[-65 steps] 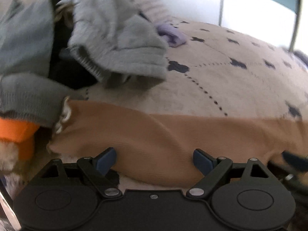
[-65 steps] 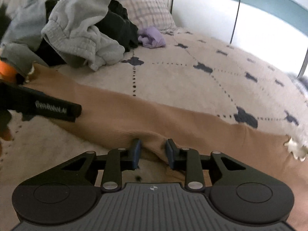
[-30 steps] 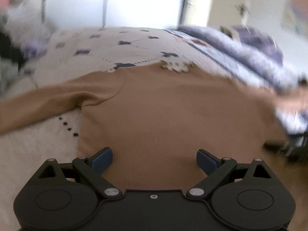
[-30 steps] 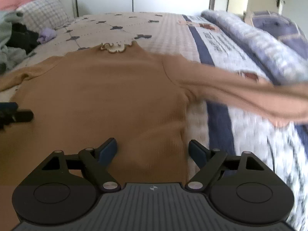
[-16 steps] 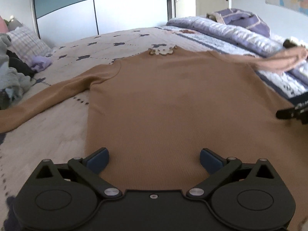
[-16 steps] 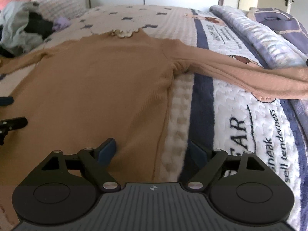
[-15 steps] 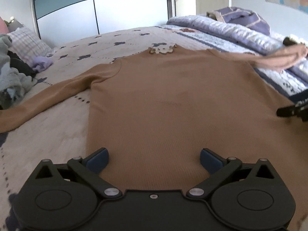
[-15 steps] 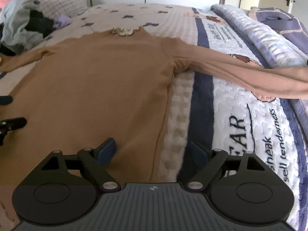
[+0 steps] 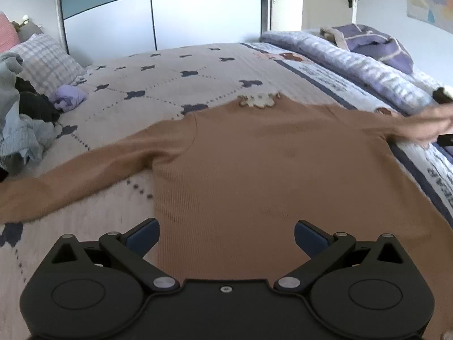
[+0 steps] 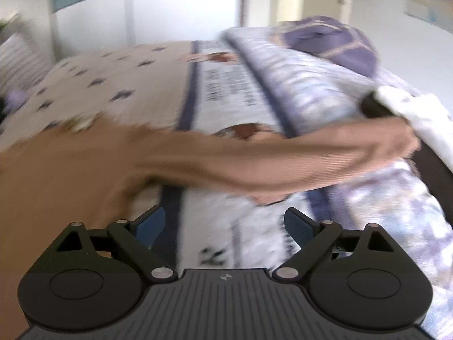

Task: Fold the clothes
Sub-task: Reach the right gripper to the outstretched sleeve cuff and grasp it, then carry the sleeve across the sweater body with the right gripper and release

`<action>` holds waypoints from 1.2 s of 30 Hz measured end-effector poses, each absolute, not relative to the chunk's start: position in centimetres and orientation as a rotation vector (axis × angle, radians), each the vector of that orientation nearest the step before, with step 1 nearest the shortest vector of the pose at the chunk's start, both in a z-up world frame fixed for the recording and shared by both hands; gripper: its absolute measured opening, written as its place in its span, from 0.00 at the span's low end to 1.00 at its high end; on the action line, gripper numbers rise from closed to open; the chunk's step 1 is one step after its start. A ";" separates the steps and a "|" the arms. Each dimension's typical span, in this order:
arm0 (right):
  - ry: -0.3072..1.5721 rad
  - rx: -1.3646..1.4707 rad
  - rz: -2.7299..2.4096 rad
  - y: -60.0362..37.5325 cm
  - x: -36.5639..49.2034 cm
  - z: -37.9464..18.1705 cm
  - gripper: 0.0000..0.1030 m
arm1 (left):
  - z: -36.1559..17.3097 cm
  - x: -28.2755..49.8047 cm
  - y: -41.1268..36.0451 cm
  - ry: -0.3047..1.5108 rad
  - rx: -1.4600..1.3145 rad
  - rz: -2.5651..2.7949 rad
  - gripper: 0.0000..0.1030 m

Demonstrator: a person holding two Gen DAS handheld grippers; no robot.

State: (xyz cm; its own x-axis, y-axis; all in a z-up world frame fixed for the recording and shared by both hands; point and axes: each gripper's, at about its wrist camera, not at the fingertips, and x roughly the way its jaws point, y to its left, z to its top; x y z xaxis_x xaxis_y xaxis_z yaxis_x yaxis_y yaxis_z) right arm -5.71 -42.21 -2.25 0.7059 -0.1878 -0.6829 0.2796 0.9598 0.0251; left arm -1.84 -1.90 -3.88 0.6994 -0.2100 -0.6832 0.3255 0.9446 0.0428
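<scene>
The brown sweater [image 9: 269,170] is lying flat on the bed [image 9: 170,85]; left gripper [image 9: 226,233] and right gripper [image 10: 225,223] are gaping wide, holding nothing, at 6 o'clock.

Left wrist view: low, close over the brown sweater's [image 9: 269,175] hem, facing up the bed [image 9: 175,85] toward the wardrobe [image 9: 170,14]. Right wrist view: blurred, apparently angled rightward over the sweater's sleeve [image 10: 283,158]. Both share sweater and bed.

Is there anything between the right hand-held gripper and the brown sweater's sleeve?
Nothing visible. The right hand-held gripper is open, and only bedding lies between it and the sleeve of the brown sweater.
</scene>
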 end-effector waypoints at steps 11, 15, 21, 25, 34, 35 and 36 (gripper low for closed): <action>0.638 0.544 -0.400 -50.2 -4.2 -6.8 0.91 | -5.2 1.6 -3.4 0.679 0.165 -0.311 0.99; 0.558 0.734 -0.427 -52.5 -4.3 -9.3 0.87 | -6.0 2.6 -3.2 0.666 0.138 -0.310 0.99; 0.400 0.801 -0.497 -54.0 -4.1 -10.8 0.71 | -7.5 4.4 -2.9 0.723 0.059 -0.286 0.99; 0.338 0.814 -0.530 -54.4 -3.5 -11.2 0.52 | -8.0 4.9 -2.9 0.730 0.068 -0.287 0.99; 0.234 0.692 -0.462 -51.3 -2.5 -8.6 0.10 | -7.5 5.3 -2.6 0.738 0.041 -0.327 0.99; 0.220 0.679 -0.431 -50.7 -2.4 -8.0 0.10 | -7.4 5.4 -2.5 0.743 0.031 -0.334 0.98; 0.210 0.664 -0.396 -50.1 -2.2 -7.4 0.09 | -7.3 5.5 -2.4 0.748 0.020 -0.341 0.98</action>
